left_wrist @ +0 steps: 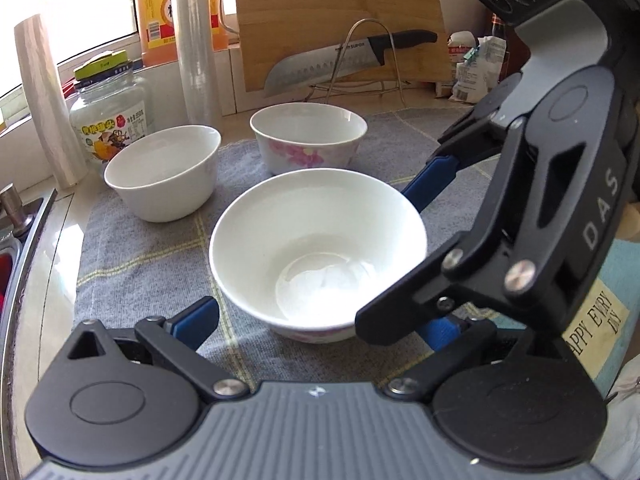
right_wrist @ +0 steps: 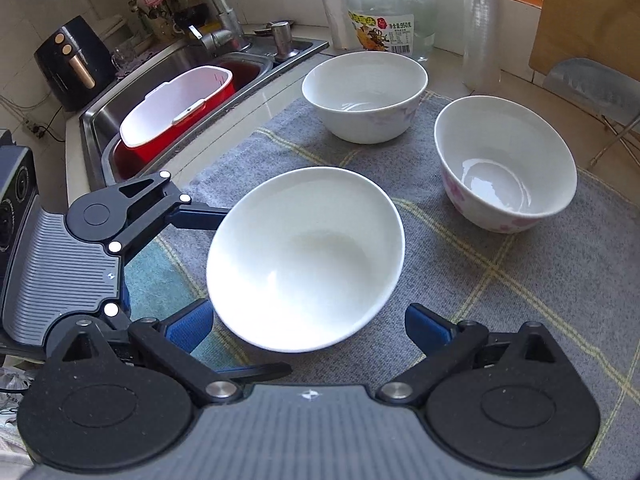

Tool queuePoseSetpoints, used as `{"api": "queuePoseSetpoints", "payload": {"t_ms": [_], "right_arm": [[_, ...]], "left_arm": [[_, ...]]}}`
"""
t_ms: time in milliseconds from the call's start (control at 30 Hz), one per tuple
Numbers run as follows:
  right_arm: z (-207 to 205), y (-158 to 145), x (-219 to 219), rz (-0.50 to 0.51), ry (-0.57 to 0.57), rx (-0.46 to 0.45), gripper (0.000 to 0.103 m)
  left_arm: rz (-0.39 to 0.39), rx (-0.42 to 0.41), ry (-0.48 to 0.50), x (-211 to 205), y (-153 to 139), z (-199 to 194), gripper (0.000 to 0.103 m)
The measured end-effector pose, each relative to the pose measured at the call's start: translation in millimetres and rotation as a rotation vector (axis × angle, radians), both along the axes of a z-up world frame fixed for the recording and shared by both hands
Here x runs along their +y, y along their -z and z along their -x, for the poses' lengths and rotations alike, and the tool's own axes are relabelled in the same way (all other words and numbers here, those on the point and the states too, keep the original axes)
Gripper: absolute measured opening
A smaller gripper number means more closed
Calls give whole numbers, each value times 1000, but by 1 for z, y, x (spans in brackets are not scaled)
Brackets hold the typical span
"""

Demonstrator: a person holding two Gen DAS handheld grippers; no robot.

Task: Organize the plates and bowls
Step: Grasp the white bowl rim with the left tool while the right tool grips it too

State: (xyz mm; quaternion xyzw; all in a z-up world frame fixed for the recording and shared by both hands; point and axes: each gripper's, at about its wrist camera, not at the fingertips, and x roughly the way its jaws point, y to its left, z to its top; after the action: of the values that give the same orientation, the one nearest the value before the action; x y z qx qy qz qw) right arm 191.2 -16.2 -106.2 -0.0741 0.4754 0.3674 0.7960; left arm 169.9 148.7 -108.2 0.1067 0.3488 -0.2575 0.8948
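Grippers (left_wrist: 320,320) (right_wrist: 308,328) agape flanking near bowl (left_wrist: 316,240); 2 bowls (left_wrist: 164,172) beyond.

two close wrist views from adjoining sides, both down onto the near bowl (left_wrist: 318,254) (right_wrist: 304,258)

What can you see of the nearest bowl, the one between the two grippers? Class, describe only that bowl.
The nearest bowl is glossy white, ceramic by its look, with a faint pink flower print low on its outer wall. It is empty and appears upright on the grey checked cloth. The left gripper and right gripper both stand open around it; whether any finger touches its wall cannot be told. It stands apart from the other two bowls.
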Motion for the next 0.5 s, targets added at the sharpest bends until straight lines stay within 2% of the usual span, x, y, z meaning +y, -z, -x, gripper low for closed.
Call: {"api": "queuePoseSetpoints", "payload": {"t_ms": [333, 500], "right_arm": [[-13, -7, 5, -18, 1, -46, 103], [-17, -5, 8, -23, -4, -37, 94]], "left_arm": [[36, -11, 3, 4, -2, -1, 93], [42, -17, 14, 4, -4, 1, 90]]}}
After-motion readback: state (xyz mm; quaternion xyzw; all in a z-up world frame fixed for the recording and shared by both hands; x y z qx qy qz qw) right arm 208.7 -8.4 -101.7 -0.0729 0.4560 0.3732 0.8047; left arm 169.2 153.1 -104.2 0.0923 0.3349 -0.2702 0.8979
